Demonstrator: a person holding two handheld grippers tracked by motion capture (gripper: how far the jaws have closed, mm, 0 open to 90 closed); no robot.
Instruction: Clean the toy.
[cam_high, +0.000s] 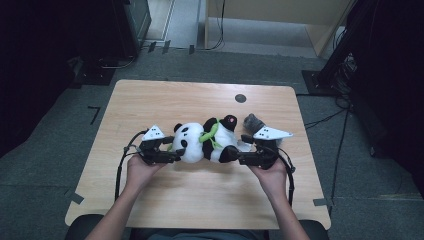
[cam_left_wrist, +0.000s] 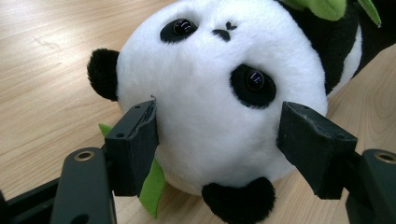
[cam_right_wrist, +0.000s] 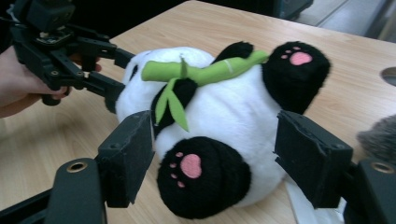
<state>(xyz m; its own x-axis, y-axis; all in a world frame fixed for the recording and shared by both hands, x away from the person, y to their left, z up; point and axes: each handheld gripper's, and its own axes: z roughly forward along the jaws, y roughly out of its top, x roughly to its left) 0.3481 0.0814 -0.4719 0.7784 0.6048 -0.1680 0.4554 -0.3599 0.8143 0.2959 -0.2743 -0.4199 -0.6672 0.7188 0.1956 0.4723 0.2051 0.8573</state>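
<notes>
The plush panda (cam_high: 205, 141) lies on its back mid-table (cam_high: 150, 100). Its round, soft head could squirm out sideways if the left tool (cam_left_wrist: 217, 133), clenched on that head, squeezes off-centre. The right tool (cam_right_wrist: 215, 156) stands released, the panda's lower body and pink-padded foot between its spread jaws.

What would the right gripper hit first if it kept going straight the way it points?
Probably the black-and-white plush panda: its black foot with a pink paw pad lies between the right gripper's open jaws.
</notes>
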